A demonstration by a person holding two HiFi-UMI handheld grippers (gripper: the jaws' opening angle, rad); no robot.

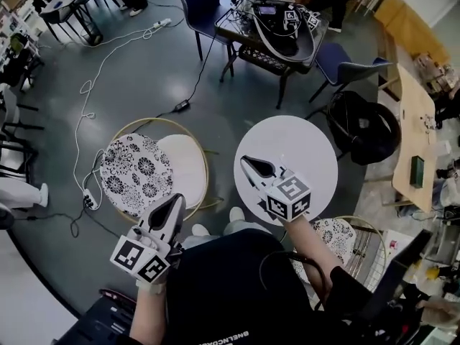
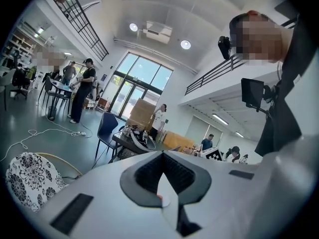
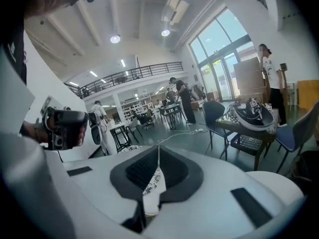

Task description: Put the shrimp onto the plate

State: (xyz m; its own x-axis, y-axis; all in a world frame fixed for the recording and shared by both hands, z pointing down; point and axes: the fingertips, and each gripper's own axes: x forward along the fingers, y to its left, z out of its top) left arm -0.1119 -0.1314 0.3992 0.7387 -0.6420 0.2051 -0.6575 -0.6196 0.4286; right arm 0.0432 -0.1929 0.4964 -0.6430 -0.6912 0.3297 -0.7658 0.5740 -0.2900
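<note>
Finding no brand to read: only white lettering on the black shirt (image 1: pixel 237 293) behind both tools, upside down and too blurred to make out, and black-and-white square markers on the tools' cubes.

Holding the right tool (image 1: pixel 245 161) above a white round tabletop (image 1: pixel 309 139), with its jaws pressed together and nothing gripped. Seeing through their thin slit, in the right gripper view, only a strip of black-and-white floral pattern.

Holding the left tool (image 1: pixel 177 201) lower, near the closer edge of a round gold-rimmed seat (image 1: pixel 183 160), with a black-and-white floral cushion (image 1: pixel 133 171) lying on the seat's far-left half. Keeping those jaws together too, clamped on nothing. Noticing a tiny reddish speck at their slit in the left gripper view, too small to name.

Spotting stacked brown cardboard boxes (image 2: pixel 142 114) far ahead of the left tool, by the tall windows, contents not showing. Spotting a black bag (image 1: pixel 366 129) on the floor to the right of the right tool, just beside the tabletop, with nothing of its inside visible. Seeing well ahead of the right tool a dark square table (image 1: pixel 248 29) carrying a tangle of cables and a white-and-black ring-shaped device (image 1: pixel 284 31).

Not being able to tell where the shrimp or the plate lies.
</note>
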